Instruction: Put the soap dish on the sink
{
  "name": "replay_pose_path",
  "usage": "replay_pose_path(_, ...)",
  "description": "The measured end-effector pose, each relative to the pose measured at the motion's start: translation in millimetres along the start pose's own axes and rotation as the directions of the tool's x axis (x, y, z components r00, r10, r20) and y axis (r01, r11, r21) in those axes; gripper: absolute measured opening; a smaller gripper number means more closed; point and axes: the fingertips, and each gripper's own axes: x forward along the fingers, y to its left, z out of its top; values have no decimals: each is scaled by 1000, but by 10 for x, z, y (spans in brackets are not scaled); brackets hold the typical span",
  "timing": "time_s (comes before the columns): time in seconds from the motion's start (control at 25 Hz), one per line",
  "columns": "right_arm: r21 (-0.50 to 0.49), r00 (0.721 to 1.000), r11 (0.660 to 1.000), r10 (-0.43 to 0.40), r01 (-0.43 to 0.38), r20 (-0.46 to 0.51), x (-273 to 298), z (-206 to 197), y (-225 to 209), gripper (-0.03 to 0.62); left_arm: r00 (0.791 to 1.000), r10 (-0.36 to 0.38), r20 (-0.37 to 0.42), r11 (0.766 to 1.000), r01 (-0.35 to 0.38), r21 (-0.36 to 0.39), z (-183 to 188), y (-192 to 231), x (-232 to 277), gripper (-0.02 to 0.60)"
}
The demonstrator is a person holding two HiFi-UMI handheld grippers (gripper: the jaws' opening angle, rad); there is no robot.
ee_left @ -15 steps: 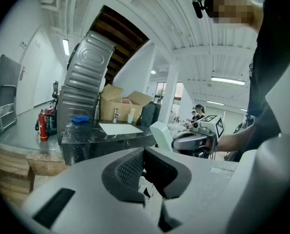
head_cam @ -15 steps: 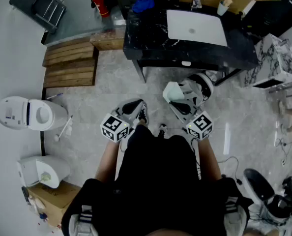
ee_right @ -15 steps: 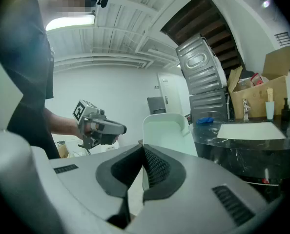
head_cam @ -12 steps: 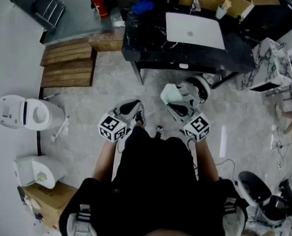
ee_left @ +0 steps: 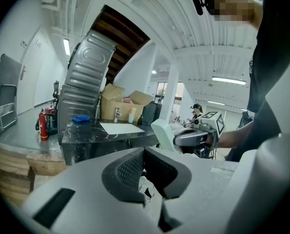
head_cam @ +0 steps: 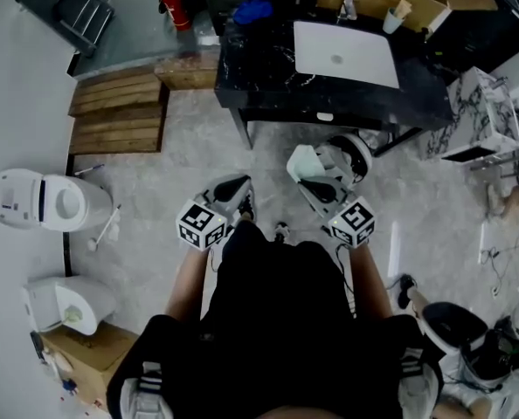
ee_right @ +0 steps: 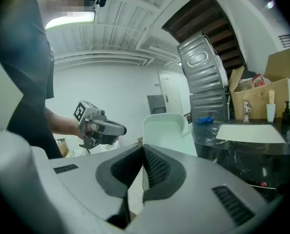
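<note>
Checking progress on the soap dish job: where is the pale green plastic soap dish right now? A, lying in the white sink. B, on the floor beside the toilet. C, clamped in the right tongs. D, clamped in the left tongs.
C: the pale green plastic soap dish stands clamped between the jaws of the right tongs, away from the white rectangular sink.

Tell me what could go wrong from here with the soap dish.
1. The right gripper pinches the soap dish only at one edge, so it might pivot or slip out while carried.
2. The sink sits ahead on a black counter; the dish sticking out could bump the counter's edge on approach.
</note>
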Motion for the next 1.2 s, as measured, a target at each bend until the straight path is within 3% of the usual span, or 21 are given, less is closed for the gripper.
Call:
replay_pose_path(0.52, 4, 1000, 1000, -16, 16, -8, 251, 117, -272, -3, 1000, -19, -13, 1000, 19, -2, 160, 321, 203, 0)
replay_pose_path(1.2, 1, 998, 998, -56, 56, -13, 820, 437, -960, -3, 996, -83, -25, 996, 84, 18, 636, 1109, 742, 0)
